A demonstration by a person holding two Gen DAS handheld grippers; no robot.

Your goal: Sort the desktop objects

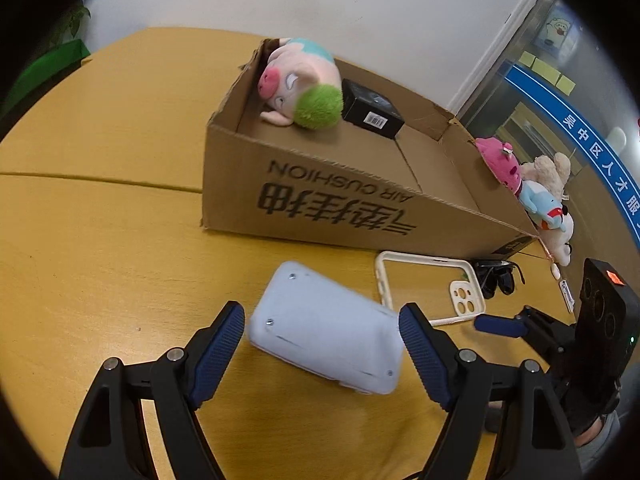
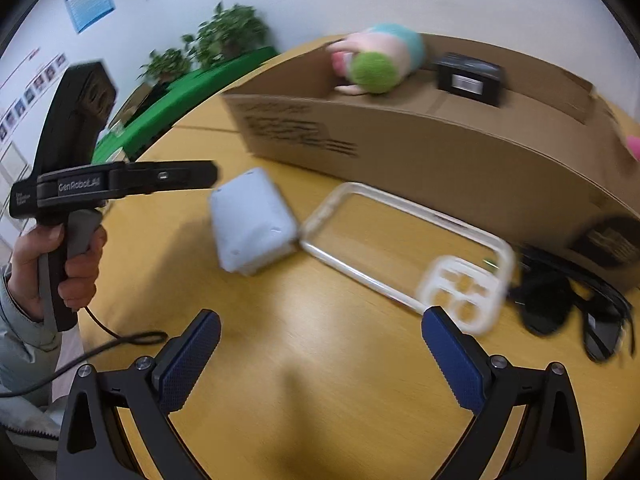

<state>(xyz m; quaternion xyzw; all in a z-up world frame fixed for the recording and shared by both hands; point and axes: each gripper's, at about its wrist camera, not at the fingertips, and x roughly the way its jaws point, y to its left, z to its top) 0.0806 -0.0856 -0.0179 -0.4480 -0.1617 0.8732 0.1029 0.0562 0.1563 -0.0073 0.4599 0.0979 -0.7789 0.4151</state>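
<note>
Left gripper spread astride white box, untouched, right gripper spread over bare table, cardboard box wall beyond, plush pile only in left view.

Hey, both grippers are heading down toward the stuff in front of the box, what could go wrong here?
1. The left gripper straddles the white device, which sits skewed between the open jaws; closing may twist it.
2. The device's corner looks nearly against the phone case, so lifting might drag it.
3. The right gripper could snag the sunglasses near the case.

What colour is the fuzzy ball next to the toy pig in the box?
Green. The fuzzy ball shows best in the left wrist view, against the toy pig.
</note>
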